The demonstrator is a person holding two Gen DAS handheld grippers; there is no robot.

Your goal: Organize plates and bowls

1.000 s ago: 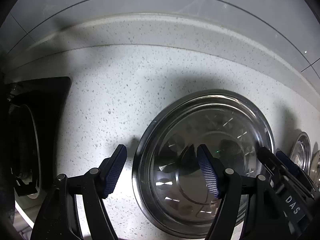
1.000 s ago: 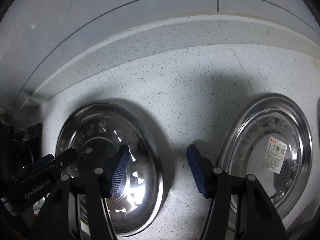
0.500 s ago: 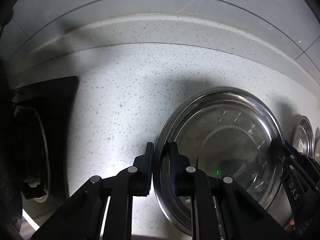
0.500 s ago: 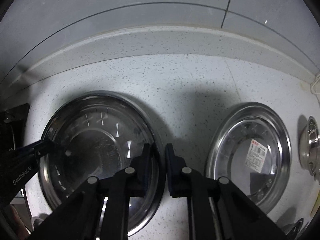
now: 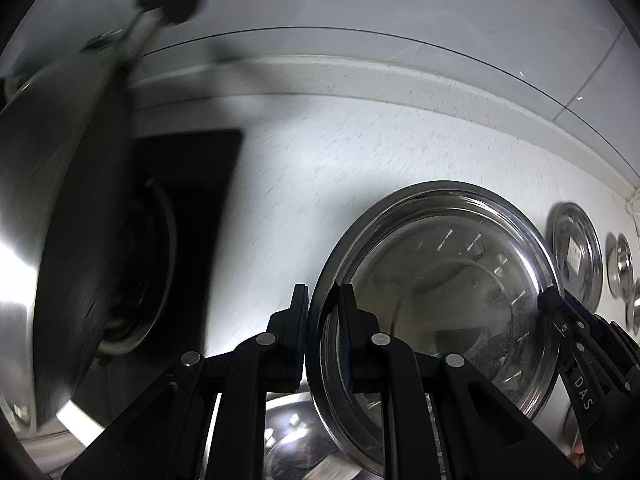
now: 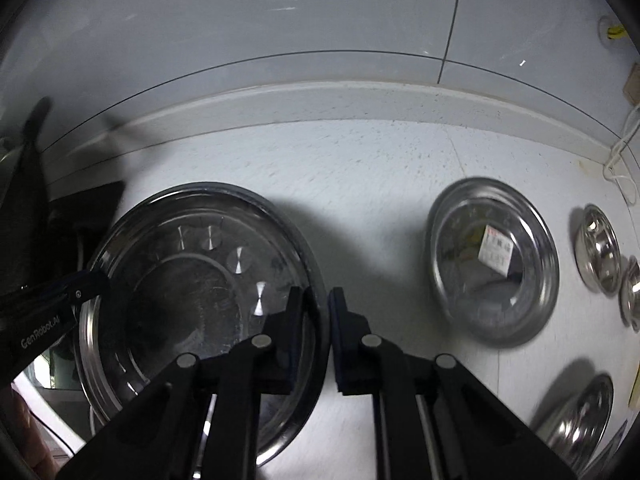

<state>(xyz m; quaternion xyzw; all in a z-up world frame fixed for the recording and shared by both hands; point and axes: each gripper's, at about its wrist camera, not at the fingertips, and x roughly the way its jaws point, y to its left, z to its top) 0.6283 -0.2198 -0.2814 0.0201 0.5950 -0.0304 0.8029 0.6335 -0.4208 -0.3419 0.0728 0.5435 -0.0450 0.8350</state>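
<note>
A large steel plate (image 5: 448, 280) is held off the white speckled counter by both grippers. My left gripper (image 5: 322, 320) is shut on its left rim. My right gripper (image 6: 320, 320) is shut on its right rim; the plate (image 6: 192, 280) fills the left of the right wrist view. A second steel plate (image 6: 492, 260) with a white label lies on the counter to the right. Small steel bowls (image 6: 598, 254) lie further right, and another bowl (image 6: 580, 416) lies near the front right.
A black stove top (image 5: 192, 184) with a burner is at the left. A wok with a long handle (image 5: 60, 168) looms over it. The counter (image 6: 360, 168) ends at a raised ledge below a tiled wall. A white cable (image 6: 624, 152) hangs at the far right.
Both grippers closed on the large plate's opposite rims and have lifted it up off the counter. The view now shows more of the counter, the wok and the bowls.
</note>
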